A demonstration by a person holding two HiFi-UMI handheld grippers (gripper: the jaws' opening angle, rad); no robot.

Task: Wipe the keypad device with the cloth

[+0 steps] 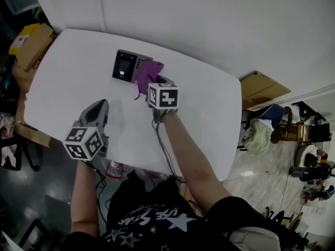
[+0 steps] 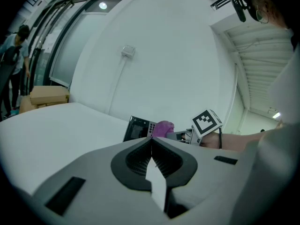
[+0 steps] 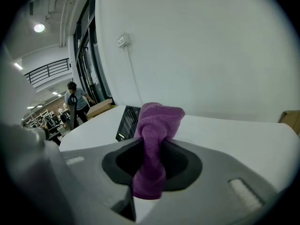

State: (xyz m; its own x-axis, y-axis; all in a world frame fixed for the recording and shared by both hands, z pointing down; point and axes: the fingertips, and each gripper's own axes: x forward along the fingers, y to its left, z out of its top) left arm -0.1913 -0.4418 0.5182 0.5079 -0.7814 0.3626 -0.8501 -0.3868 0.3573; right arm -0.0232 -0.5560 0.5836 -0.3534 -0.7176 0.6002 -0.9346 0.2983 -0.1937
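The keypad device (image 1: 125, 67) lies flat near the far edge of the white surface (image 1: 68, 77), its dark screen to the left and its keys to the right; the purple cloth (image 3: 159, 121) is pinched in the right gripper (image 3: 151, 149), whose jaws are pressed onto a bunched fold, with a wad standing out past the tips and a tail hanging behind them; from the head view that wad sits at the device's right edge, over the key side, and looks to be touching it, though contact is hard to confirm. The left gripper (image 2: 151, 146) hangs well apart from the device, nearer the person, its jaws pressed together with nothing between them.

The wiping step seems to be in hand, at or near its start on the key side. The next move likely calls for pressing the wad down lightly and drawing it leftward across the keys and screen; the device lies loose, so it may slide under the push; the free left gripper could steady its near edge.
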